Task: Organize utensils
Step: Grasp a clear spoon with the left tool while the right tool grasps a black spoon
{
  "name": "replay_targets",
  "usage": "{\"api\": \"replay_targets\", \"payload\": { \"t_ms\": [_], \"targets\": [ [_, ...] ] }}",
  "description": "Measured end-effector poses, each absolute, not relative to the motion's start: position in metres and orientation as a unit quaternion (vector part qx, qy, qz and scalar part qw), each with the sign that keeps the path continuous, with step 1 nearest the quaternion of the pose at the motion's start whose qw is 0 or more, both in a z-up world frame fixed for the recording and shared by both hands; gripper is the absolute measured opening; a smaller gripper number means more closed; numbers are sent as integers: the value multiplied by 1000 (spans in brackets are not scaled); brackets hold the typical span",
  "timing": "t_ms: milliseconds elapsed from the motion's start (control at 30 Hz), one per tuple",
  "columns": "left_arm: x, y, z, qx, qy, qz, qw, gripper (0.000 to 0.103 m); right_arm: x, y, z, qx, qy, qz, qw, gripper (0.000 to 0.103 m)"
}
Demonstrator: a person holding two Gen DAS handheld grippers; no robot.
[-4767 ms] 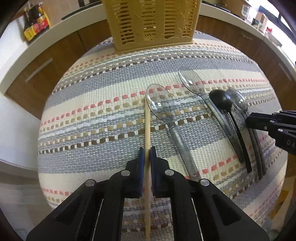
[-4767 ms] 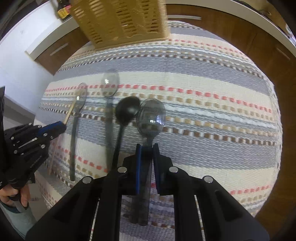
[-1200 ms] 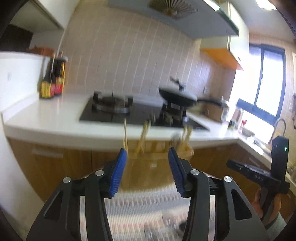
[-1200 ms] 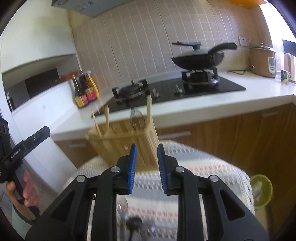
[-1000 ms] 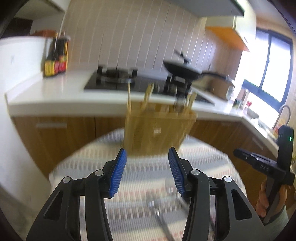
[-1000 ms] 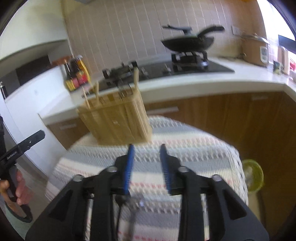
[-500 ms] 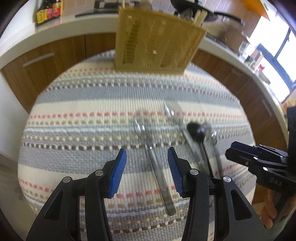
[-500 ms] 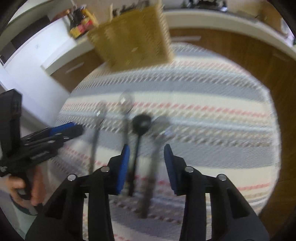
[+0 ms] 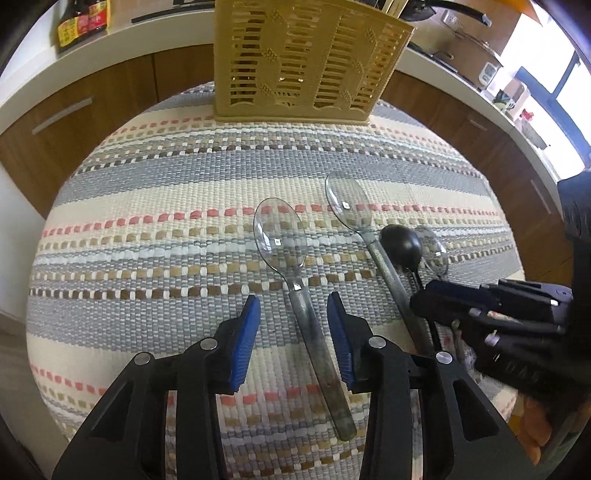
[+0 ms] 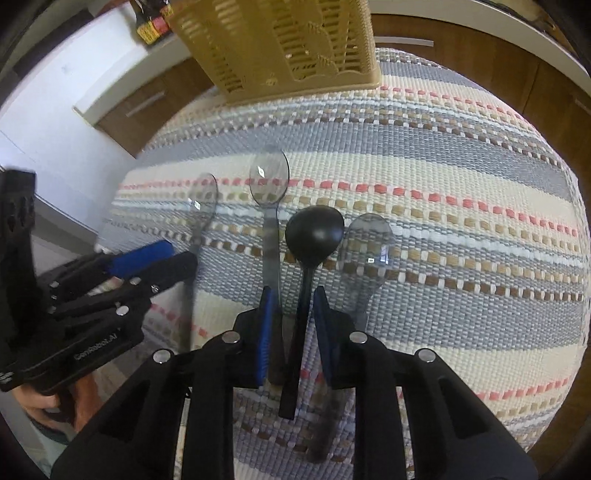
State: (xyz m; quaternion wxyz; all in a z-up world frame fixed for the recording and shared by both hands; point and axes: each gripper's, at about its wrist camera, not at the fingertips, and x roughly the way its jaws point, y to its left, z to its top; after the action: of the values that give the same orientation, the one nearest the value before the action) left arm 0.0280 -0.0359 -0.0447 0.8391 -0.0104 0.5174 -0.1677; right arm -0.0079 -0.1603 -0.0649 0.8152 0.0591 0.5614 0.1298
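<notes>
On the striped cloth [image 9: 147, 229] lie a left clear spoon [image 9: 280, 236], a second clear spoon [image 9: 347, 206], a black spoon [image 9: 400, 245] and a third clear spoon [image 9: 434, 247] side by side. My left gripper [image 9: 293, 325] points down with its jaws closing. The left clear spoon's handle lies between them, with a gap to each pad. My right gripper [image 10: 294, 325] is also closing astride the black spoon [image 10: 314, 232], whose handle is untouched. The second clear spoon's [image 10: 269, 181] handle runs along its left pad. The tan slotted basket [image 9: 306, 62] stands at the cloth's far edge.
Behind the table runs a white counter [image 9: 122, 40] with wooden cabinet fronts, and sauce bottles [image 9: 83, 22] stand at its left end. The two grippers work close together: the right gripper [image 9: 417, 302] is beside the left, and a hand [image 10: 40, 406] holds the left one.
Both grippers have tipped from facing the stove and basket down to the spoons and have sunk close to the cloth. Both pairs of jaws have narrowed. The chopstick is gone from the cloth.
</notes>
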Motion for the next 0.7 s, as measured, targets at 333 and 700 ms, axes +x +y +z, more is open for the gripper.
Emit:
{"api": "replay_targets", "payload": {
  "t_ms": [333, 700],
  "targets": [
    [37, -69, -50, 49, 522, -148, 838, 34, -11, -156, -72, 68, 561, 149, 812, 8],
    [41, -74, -50, 70, 529, -149, 833, 33, -3, -138, -70, -14, 571, 121, 812, 7]
  ]
}}
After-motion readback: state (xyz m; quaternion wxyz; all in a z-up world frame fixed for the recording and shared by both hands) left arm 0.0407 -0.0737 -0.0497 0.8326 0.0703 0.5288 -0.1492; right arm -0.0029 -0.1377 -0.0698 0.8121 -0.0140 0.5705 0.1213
